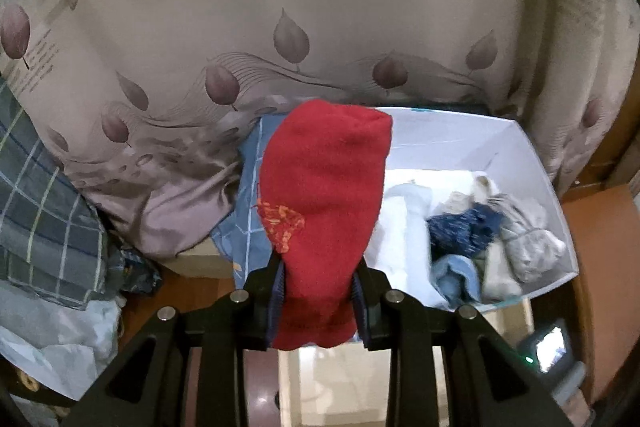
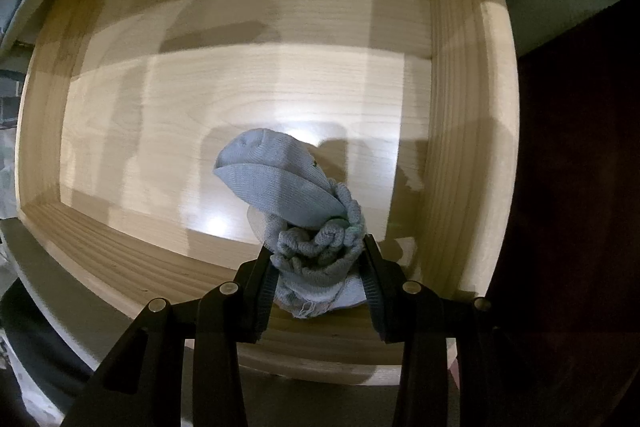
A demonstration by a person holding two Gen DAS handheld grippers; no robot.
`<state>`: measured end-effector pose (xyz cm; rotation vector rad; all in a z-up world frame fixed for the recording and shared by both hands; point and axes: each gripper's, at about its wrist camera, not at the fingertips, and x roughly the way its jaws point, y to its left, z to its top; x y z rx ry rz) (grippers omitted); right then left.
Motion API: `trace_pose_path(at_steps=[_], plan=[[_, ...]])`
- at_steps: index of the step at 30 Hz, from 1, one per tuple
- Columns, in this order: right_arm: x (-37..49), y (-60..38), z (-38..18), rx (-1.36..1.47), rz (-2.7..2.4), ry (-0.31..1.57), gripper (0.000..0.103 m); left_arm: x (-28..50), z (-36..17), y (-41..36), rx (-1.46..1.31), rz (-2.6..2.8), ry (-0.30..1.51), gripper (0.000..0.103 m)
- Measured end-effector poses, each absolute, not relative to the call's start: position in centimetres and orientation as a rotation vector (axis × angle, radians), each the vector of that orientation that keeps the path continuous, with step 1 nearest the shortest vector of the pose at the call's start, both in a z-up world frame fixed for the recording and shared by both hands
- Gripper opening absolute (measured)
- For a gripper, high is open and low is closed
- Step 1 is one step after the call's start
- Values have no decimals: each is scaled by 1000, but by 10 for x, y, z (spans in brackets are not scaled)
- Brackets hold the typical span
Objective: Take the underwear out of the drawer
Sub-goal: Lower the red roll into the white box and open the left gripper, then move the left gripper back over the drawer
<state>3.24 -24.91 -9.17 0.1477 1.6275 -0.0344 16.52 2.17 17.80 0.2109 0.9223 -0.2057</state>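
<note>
left gripper pinching a red knit piece at centre frame, white box at right, right gripper clamping a grey rolled garment over the wooden drawer

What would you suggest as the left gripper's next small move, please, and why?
Probably carry the red sock rightward over the white box and release it. The left gripper is clamped on it, beside the box, which already holds other bundled items.
</note>
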Motion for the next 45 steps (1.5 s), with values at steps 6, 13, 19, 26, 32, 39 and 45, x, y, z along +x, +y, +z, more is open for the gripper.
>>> trace_pose_path(at_steps=[6, 13, 19, 26, 32, 39, 45], plan=[[31, -258, -92, 174, -29, 1620, 38, 189, 149, 7, 248, -205, 951, 29], [31, -262, -92, 179, -28, 1618, 38, 198, 129, -9, 290, -191, 962, 34], [28, -265, -94, 174, -32, 1620, 38, 195, 128, -15, 330, -179, 951, 39], [32, -258, -93, 165, -45, 1626, 38, 192, 138, -2, 254, -202, 990, 43], [35, -249, -93, 171, -56, 1627, 39, 173, 153, 6, 247, -235, 986, 52], [37, -244, -96, 166, -71, 1632, 39, 145, 163, 16, 273, -269, 974, 52], [39, -239, -96, 153, -80, 1640, 39, 114, 154, 27, 308, -284, 986, 53]])
